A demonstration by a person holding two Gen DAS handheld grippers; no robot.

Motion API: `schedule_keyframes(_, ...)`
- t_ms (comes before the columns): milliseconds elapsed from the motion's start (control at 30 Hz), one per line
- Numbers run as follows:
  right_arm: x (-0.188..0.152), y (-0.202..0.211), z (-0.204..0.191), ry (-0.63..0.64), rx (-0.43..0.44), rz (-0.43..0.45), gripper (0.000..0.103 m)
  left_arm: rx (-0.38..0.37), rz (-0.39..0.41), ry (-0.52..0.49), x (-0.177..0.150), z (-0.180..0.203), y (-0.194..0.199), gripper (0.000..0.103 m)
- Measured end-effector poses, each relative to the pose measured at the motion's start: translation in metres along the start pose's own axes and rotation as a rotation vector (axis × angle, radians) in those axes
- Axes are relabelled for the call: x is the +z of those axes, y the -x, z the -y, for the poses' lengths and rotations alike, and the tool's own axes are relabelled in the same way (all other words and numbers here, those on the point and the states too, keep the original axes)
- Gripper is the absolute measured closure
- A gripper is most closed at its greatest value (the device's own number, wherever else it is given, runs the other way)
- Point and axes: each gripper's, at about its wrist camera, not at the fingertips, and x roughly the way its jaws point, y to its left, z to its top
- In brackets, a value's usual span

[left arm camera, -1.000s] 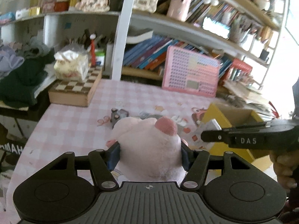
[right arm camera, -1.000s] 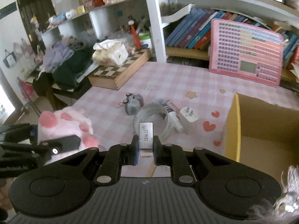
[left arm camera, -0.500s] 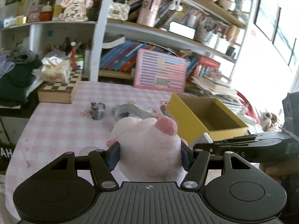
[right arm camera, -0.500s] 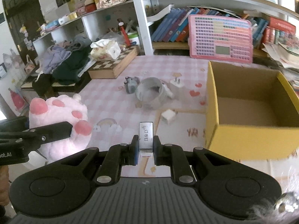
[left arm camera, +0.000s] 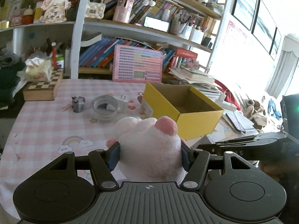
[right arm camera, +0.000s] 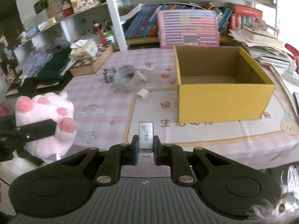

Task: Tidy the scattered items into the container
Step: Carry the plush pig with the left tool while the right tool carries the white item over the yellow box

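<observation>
My left gripper [left arm camera: 150,154] is shut on a pink plush paw [left arm camera: 149,145], held in the air over the near edge of the table. The same plush paw [right arm camera: 46,123] shows at the left of the right wrist view, with a left finger across it. My right gripper [right arm camera: 146,149] is shut on a small silver staple box [right arm camera: 146,137] with printed characters. The open yellow cardboard box [right arm camera: 222,99] stands empty on the pink checked tablecloth, ahead and to the right of the staple box. In the left wrist view the yellow box [left arm camera: 194,119] lies just beyond the plush.
On the cloth lie a roll of clear tape [right arm camera: 127,77], a small grey toy [right arm camera: 109,73], a white plug [right arm camera: 143,94] and a white charger [left arm camera: 145,108] by the box. A chessboard box [right arm camera: 91,63] and a pink calculator board [right arm camera: 188,29] stand at the back. Piled papers [right arm camera: 265,43] lie at the right.
Both grippers have pulled back toward the near table edge and swung right, each keeping its hold. The yellow box has come fully into both views, and the table items look farther off.
</observation>
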Motion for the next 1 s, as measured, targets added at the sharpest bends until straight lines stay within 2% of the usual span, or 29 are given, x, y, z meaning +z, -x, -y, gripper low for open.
schedule_keyframes(500,-0.003,0.011,0.023,-0.034,-0.052,0.003,0.090,-0.068,0.001,-0.038,0.008,0.021,-0.014,0.040)
schedule_keyframes(800,0.005,0.010,0.056,-0.072,-0.093,0.010,0.090,-0.108,-0.008,-0.065,0.023,0.040,-0.044,0.040)
schedule_keyframes(1000,0.024,0.011,0.083,-0.093,-0.132,0.057,0.090,-0.128,0.022,-0.117,0.044,0.052,-0.066,0.040)
